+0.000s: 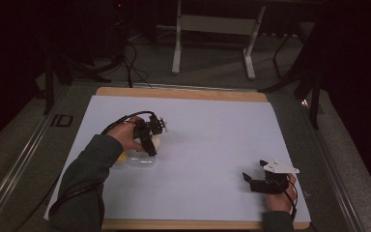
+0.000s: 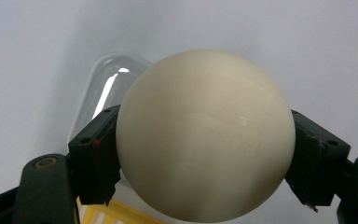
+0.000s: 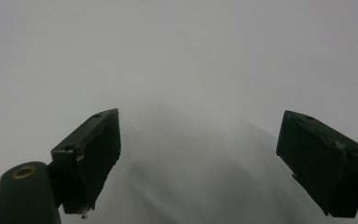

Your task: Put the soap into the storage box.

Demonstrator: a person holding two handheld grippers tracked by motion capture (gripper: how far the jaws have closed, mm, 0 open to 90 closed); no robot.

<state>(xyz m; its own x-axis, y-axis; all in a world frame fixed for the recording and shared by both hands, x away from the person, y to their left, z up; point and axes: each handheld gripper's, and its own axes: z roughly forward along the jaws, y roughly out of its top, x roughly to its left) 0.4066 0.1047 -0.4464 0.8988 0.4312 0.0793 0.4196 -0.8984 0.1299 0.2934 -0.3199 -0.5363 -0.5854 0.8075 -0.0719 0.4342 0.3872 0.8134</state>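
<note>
Two jaws of left gripper [image 2: 205, 154] clamp cream ball [image 2: 205, 135].

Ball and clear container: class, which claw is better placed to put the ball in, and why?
Left. The left claw is shut on the ball right over the container; the right claw is open, far across the table.

Dim room; white-legged table frame [image 1: 212, 36] on grey floor [image 1: 207, 77].
</note>
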